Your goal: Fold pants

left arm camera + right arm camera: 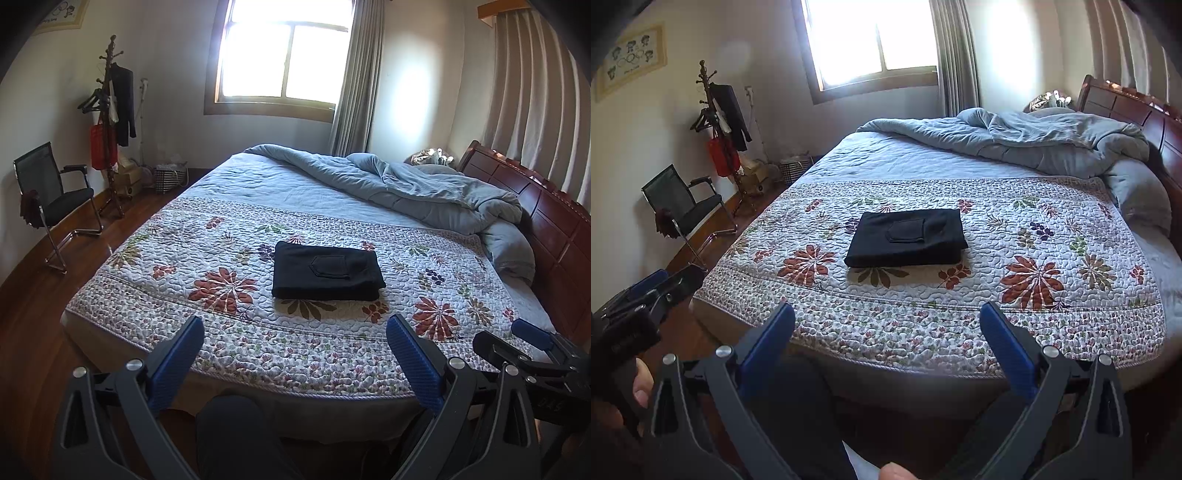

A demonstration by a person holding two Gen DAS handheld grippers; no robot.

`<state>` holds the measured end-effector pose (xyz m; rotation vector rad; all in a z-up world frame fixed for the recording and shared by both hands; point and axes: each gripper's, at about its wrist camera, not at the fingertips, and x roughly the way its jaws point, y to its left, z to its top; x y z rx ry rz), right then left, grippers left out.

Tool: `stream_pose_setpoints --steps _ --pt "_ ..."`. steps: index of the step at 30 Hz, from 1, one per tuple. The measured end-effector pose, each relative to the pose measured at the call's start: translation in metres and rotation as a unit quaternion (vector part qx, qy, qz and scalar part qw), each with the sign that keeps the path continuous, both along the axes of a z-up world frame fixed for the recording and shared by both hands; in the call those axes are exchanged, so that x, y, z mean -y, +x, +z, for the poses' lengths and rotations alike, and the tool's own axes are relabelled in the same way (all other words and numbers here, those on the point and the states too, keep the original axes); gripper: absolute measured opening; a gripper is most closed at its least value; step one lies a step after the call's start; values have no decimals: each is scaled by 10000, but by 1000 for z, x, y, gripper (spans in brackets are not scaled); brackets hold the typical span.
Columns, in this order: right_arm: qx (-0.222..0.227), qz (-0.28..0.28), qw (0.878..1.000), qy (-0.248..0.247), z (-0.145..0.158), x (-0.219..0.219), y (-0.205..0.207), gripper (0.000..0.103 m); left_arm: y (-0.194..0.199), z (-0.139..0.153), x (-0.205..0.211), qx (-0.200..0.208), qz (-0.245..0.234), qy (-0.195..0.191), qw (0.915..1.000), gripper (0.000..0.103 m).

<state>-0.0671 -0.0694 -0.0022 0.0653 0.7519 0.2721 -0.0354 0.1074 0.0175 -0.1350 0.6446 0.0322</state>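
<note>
Black pants point(327, 270) lie folded into a neat rectangle, back pocket up, in the middle of the floral quilt point(184, 295) on the bed. They also show in the right wrist view point(907, 238). My left gripper point(295, 325) is open and empty, held back over the bed's near edge, well short of the pants. My right gripper point(886, 312) is open and empty, likewise held back at the near edge. The right gripper shows at the right of the left wrist view point(524, 343). The left gripper shows at the left of the right wrist view point(653, 291).
A crumpled grey-blue duvet point(424, 192) is bunched at the far right by the wooden headboard point(546, 218). A black chair point(55, 199) and a coat rack point(110, 122) stand on the wooden floor at left. My dark-clothed legs point(236, 435) are below the grippers.
</note>
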Motion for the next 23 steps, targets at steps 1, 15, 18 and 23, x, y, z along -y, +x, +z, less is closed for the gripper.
stream_pose_setpoints --steps 1,15,18,23 --pt "-1 2 10000 0 0 0 0 100 0 0 0 0 4 7 10000 99" --pt "-10 9 10000 -5 0 0 0 100 -1 3 0 -38 39 -47 10000 99" --pt "-15 8 10000 -7 0 0 0 100 -1 3 0 -55 40 -44 10000 99" --pt "0 7 10000 -6 0 1 -1 100 -3 4 -1 -73 55 -63 9999 99"
